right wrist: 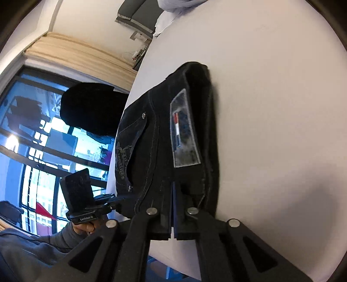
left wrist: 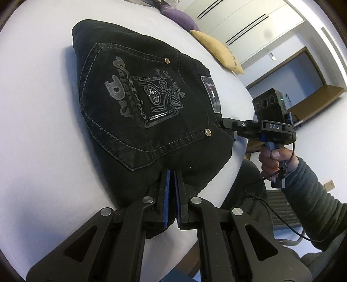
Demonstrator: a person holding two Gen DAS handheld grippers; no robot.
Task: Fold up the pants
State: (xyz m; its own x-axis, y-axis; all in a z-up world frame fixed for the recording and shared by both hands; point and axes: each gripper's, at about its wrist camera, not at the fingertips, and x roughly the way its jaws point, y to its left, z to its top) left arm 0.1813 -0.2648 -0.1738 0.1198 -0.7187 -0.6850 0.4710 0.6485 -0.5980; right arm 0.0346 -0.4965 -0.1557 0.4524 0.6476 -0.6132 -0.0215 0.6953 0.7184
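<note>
1. The left gripper [left wrist: 171, 173] is clenched, its blue pads nearly together, tips at the near edge of the pants [left wrist: 138, 102]; whether cloth is pinched between them cannot be told.
2. The right gripper [right wrist: 173, 184] is also clenched, its tips against the waistband end of the pants [right wrist: 164, 138]; a pinch cannot be confirmed here either.
3. The pants lie folded into a compact black bundle on a white table [left wrist: 39, 134], near its edge, back pocket with printed emblem facing up.
4. Beyond the bundle a yellow cushion [left wrist: 219, 51] and a purple cushion [left wrist: 177, 16] rest on the far side of the table.
5. The left view shows the right gripper [left wrist: 225, 123] from the side, held by a hand [left wrist: 273, 160] in a dark ribbed sleeve, with white walls and a wooden shelf behind.
6. The right view alone shows a window [right wrist: 32, 141] with beige curtain above, and the left gripper's body [right wrist: 86, 199] beside the bundle.
7. The grey label [right wrist: 184, 132] reads large in the right view, small in the left.
</note>
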